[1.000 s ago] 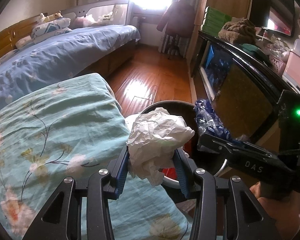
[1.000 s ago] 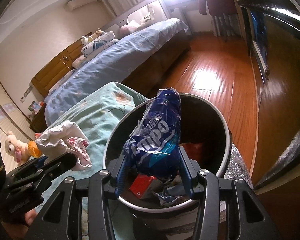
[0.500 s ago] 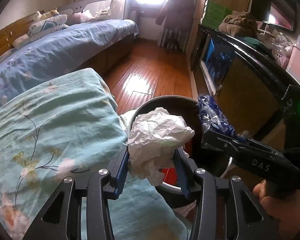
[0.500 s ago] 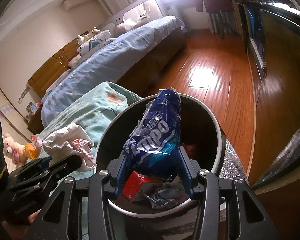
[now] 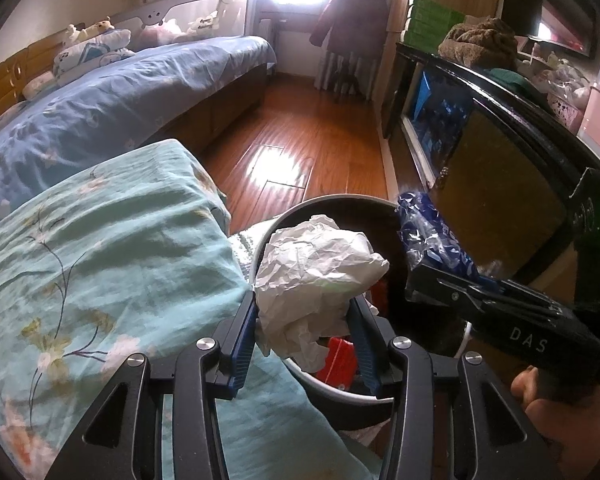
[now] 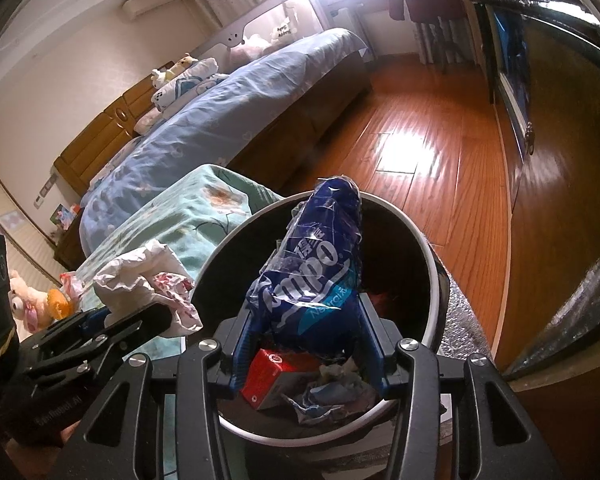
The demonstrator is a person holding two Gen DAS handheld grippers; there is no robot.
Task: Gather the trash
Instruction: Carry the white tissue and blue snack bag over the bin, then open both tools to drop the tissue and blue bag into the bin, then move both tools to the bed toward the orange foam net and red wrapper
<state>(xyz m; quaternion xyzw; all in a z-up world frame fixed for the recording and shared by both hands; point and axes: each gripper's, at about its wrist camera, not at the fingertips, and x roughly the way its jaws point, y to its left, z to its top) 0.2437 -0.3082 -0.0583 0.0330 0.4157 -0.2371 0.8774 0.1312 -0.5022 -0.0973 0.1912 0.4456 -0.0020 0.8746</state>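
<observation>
- Trash, 2 pieces, both held over the bin: crumpled white paper wad [image 5: 316, 264] in left gripper [image 5: 305, 332], blue plastic tissue wrapper [image 6: 316, 264] in right gripper [image 6: 308, 344].
- Left gripper: blue-padded fingers [image 5: 244, 340] clamped on lower part of paper wad; wad bulges up above the fingertips, over near-left rim of bin.
- Right gripper: fingers closed on lower end of blue wrapper, which stands up tilted, top end toward far side of bin opening.
- Bin [image 6: 428, 248]: round, dark inside w/ pale rim, on wood floor [image 6: 428, 168] just right of teal floral bedding [image 5: 100, 264]. Red box [image 6: 272, 368] + crumpled scraps lie inside, near side.
- From left wrist cam, right gripper [image 5: 424, 280] comes in from right w/ wrapper [image 5: 432, 240] at bin's right rim; person's hand [image 5: 556, 420] under it.
- From right wrist cam, left gripper [image 6: 148, 316] sits left of bin w/ paper wad [image 6: 148, 280] just beside the rim.
- Bed w/ blue cover [image 5: 100, 108] far left; dark cabinet [image 5: 480, 152] along the right.
</observation>
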